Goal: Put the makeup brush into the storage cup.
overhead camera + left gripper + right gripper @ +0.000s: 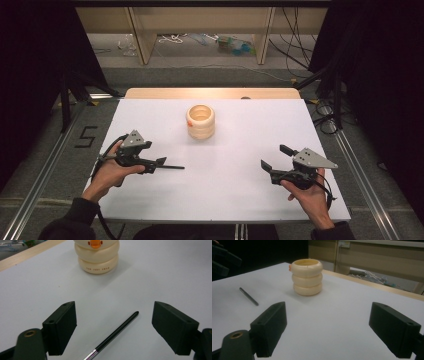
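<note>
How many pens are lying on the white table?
1. The black pen lies flat on the white table, between the open jaws of the left gripper, its tip toward the cream ringed holder. None seems hidden.

Bare white table (240,190) lies between both hands. 1 pen (170,167) lies just ahead of the left gripper (159,162); the cream holder (201,121) stands farther back, well apart.

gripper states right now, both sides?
Left gripper: open, jaws either side of the black pen on the table, not gripping.
Right gripper: open, empty.
</note>
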